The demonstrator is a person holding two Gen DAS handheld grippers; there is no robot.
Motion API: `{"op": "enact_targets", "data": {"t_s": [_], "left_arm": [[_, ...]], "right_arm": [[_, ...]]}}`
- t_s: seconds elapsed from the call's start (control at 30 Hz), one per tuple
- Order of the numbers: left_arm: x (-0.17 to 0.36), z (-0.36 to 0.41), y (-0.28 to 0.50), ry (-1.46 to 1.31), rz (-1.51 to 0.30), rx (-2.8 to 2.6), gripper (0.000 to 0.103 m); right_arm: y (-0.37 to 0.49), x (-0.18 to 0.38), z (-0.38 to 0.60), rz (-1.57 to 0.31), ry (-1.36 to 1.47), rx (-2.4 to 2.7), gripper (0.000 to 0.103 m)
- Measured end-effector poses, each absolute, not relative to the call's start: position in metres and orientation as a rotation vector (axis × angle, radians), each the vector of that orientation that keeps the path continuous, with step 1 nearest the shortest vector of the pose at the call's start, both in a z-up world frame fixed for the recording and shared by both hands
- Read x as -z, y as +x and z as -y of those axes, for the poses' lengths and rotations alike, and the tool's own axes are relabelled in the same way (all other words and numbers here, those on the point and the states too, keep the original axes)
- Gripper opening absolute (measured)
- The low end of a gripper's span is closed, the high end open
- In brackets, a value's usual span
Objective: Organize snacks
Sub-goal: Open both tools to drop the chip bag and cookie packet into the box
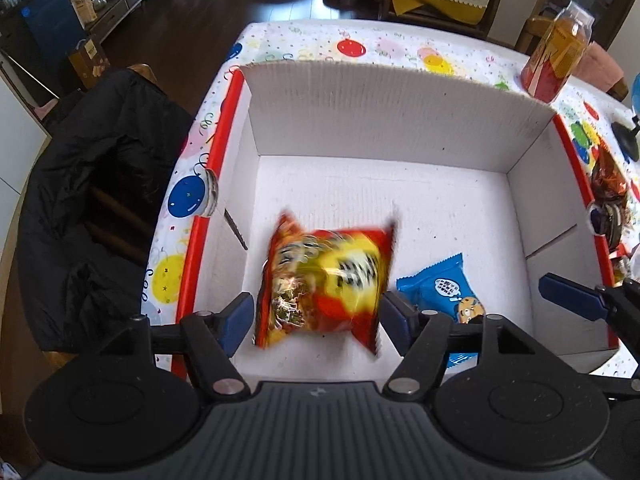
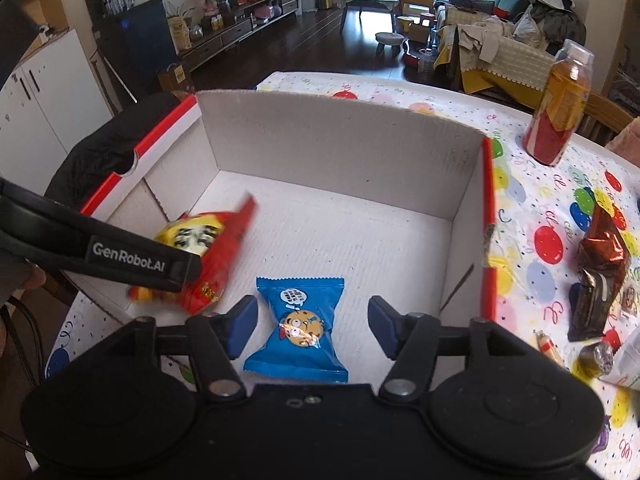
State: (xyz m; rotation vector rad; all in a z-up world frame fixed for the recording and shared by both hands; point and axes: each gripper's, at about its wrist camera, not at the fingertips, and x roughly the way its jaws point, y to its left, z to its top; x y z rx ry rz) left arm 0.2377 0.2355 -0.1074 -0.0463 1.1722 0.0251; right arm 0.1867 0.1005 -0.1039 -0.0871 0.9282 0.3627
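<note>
A white cardboard box (image 1: 380, 112) with red edges stands open on the balloon-print tablecloth (image 1: 352, 46). Over its near left part my left gripper (image 1: 316, 320) is open. A red and yellow snack bag (image 1: 324, 280), blurred, sits between the fingers (image 1: 236, 316) and low in the box. In the right wrist view that bag (image 2: 208, 240) lies against the box's (image 2: 340, 136) left wall under the left gripper's body (image 2: 120, 256). My right gripper (image 2: 312, 324) is open over a blue cookie packet (image 2: 300, 320), which lies flat on the box floor clear of both pads. The same packet (image 1: 444, 284) shows in the left wrist view.
An orange drink bottle (image 2: 560, 112) stands on the table beyond the box's right corner. Brown and dark wrapped snacks (image 2: 600, 256) and small sweets (image 2: 596, 358) lie on the cloth right of the box. A black jacket (image 1: 100, 200) hangs over a chair left of the table.
</note>
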Motion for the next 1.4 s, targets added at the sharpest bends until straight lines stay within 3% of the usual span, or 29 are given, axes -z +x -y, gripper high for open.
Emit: {"op": "enact_targets", "data": {"t_s": [0.33, 0.43, 0.73, 0.83, 0.97, 1.4], "left_arm": [[0.075, -0.232, 0.213, -0.068, -1.082, 0.01, 0.074], [0.062, -0.227, 0.205, -0.074, -1.042, 0.022, 0.081], [0.03, -0.199, 0.181, -0.098, -0.957, 0.106, 0.084], [0.021, -0.186, 0.174, -0.101, -0.936, 0.14, 0.084], [0.013, -0.165, 0.164, -0.117, -0.905, 0.185, 0.098], [0.017, -0.073, 0.15, -0.127, -0.887, 0.274, 0.1]], "right_arm": [[0.163, 0.074, -0.074, -0.849, -0.003, -0.353, 0.079], [0.154, 0.063, -0.065, -0.816, 0.012, -0.342, 0.082], [0.125, 0.033, -0.028, -0.726, 0.053, -0.307, 0.084], [0.115, 0.026, -0.013, -0.696, 0.071, -0.292, 0.093], [0.102, 0.02, 0.009, -0.667, 0.096, -0.274, 0.094], [0.069, 0.03, 0.11, -0.649, 0.135, -0.141, 0.095]]}}
